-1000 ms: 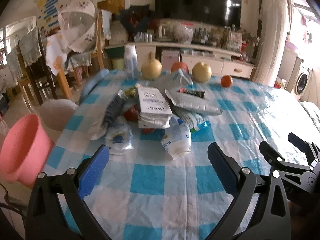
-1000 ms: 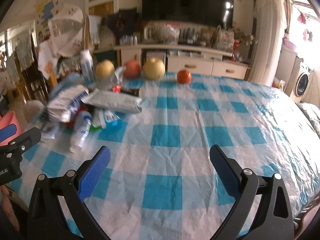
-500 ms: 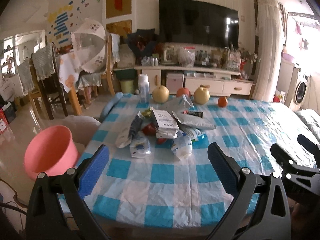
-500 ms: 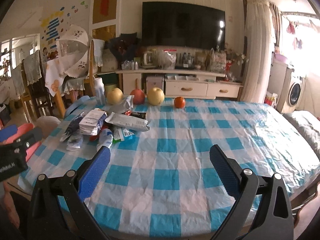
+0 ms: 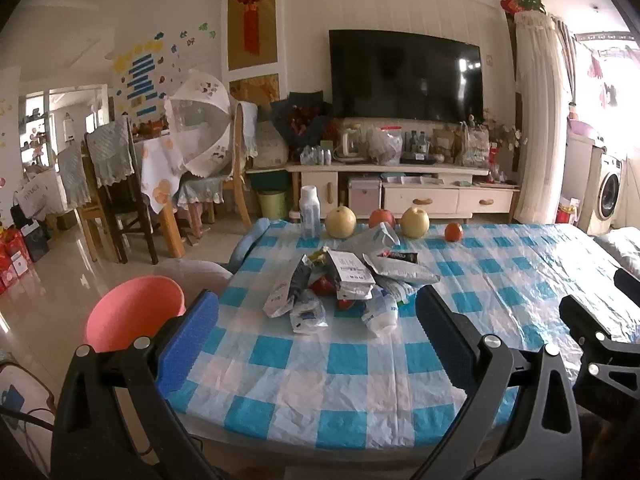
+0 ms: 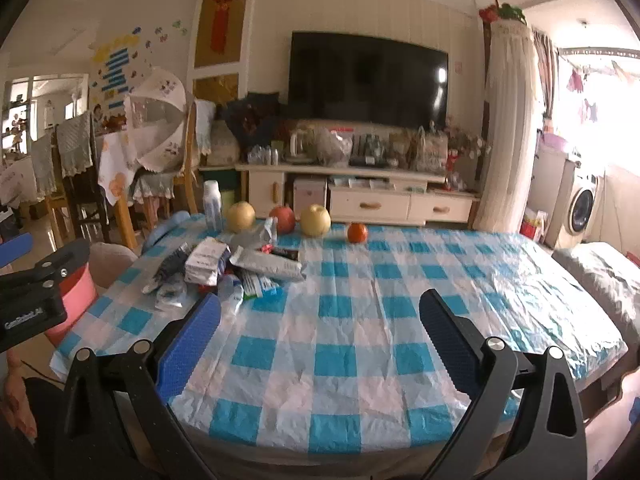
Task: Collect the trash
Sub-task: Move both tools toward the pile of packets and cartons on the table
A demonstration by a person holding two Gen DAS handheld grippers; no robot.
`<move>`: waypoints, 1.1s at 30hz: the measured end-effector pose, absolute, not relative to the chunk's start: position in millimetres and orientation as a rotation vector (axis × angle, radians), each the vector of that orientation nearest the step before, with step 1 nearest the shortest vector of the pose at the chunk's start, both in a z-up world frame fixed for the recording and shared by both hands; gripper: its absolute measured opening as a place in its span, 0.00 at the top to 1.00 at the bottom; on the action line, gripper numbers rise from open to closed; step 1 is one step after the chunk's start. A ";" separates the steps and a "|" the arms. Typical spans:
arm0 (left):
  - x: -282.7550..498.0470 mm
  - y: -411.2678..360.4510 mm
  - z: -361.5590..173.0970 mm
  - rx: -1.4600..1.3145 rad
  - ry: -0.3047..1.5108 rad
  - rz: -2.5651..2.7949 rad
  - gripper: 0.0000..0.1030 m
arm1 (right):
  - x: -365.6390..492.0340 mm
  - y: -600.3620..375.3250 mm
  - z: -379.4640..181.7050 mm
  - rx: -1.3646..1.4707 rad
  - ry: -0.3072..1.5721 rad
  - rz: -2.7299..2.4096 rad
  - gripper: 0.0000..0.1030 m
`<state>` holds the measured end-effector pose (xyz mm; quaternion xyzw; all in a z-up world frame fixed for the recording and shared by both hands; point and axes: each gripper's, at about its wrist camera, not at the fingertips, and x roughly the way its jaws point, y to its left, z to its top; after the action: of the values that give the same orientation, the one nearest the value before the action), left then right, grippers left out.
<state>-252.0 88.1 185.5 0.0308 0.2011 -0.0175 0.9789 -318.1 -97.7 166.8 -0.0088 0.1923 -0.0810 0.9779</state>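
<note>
Nothing collected yet, as far as I can judge: the trash pile sits intact on the left part of the table, and what shows of the inside of the pink bin, on the floor just off the table's left edge, looks empty. Left gripper is spread wide, holding nothing, above the near table edge and aimed at the pile but well short of it. Right gripper is likewise wide open and empty, over the bare checked cloth to the right of the pile. So the whole job is left: pick each piece and drop it in the bin. Counts: 2 grippers, 1 bin, 1 pile. The pile is overlapping, so the item count is rough: about three grey/white wrappers, a white printed pack on top, a small bottle lying at the front, a clear crumpled bag, and something red underneath that I can't identify. Behind the pile: 1 upright white bottle and 4 fruits in a row, two yellow, one red, one small orange. Fruit probably isn't trash; the upright bottle is unclear.
</note>
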 end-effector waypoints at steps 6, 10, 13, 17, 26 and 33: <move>-260.8 86.0 192.3 0.074 0.379 -0.027 0.04 | -329.7 -92.4 175.6 -0.032 0.343 -0.158 0.04; -266.5 86.9 196.3 0.076 0.351 -0.015 0.04 | -335.2 -91.7 178.1 -0.026 0.325 -0.161 0.04; -268.9 88.8 199.3 0.072 0.339 -0.010 0.04 | -337.3 -91.4 178.5 -0.012 0.315 -0.153 0.04; -269.4 89.5 200.9 0.067 0.333 -0.010 0.04 | -337.7 -90.0 178.5 -0.009 0.317 -0.144 0.04; -271.5 96.2 202.0 0.055 0.336 0.000 0.04 | -334.0 -80.6 173.4 -0.020 0.347 -0.094 0.04; -267.8 97.2 197.5 0.048 0.343 0.009 0.04 | -330.4 -74.9 167.1 -0.025 0.381 -0.074 0.04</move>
<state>-267.8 97.2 197.5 0.0241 0.1706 0.0044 0.9850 -330.4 -74.9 167.1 -0.0126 0.1894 -0.0367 0.9811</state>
